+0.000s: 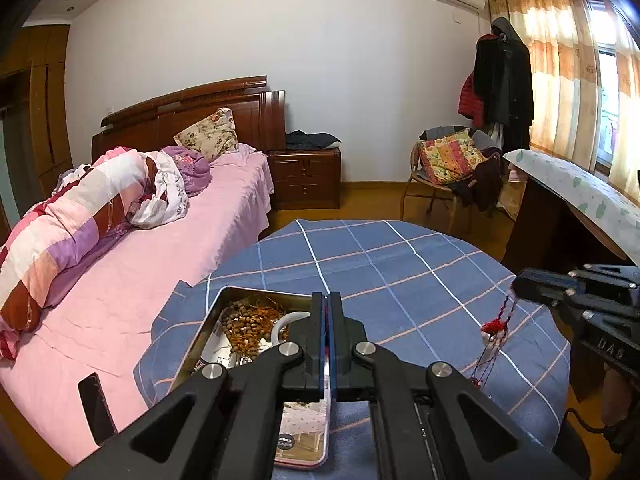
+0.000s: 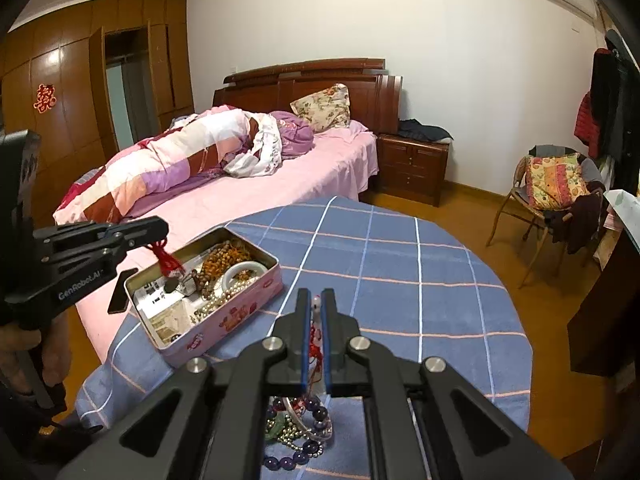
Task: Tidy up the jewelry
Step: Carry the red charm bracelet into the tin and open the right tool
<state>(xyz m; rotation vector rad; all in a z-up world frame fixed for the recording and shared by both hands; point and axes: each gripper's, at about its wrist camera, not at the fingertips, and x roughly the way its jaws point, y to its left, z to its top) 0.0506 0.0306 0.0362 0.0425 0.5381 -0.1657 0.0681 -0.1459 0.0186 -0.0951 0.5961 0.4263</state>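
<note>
An open pink tin [image 2: 240, 300] stands on the table's left part and holds wooden beads [image 2: 224, 258], a white bangle [image 2: 244, 270] and a pearl string. My left gripper [image 2: 162, 230] hovers over its left end, shut on a red tassel [image 2: 166, 260] that dangles into the tin. In the left wrist view the left gripper [image 1: 328, 296] is shut above the tin [image 1: 218, 300], with a sliver of red between its fingers. My right gripper [image 2: 316, 294] is shut on a red cord with a white pendant [image 2: 317, 304]. The right gripper [image 1: 516, 284] appears there too, its pendant [image 1: 494, 328] hanging free. Loose jewelry [image 2: 300, 432] lies beneath it.
The round table wears a blue plaid cloth [image 2: 400, 264]. A pink bed [image 2: 320, 168] runs along its left, with a dark phone [image 1: 96, 408] at the edge. A chair with cushions [image 2: 556, 184] and a dark desk [image 1: 560, 216] stand to the right.
</note>
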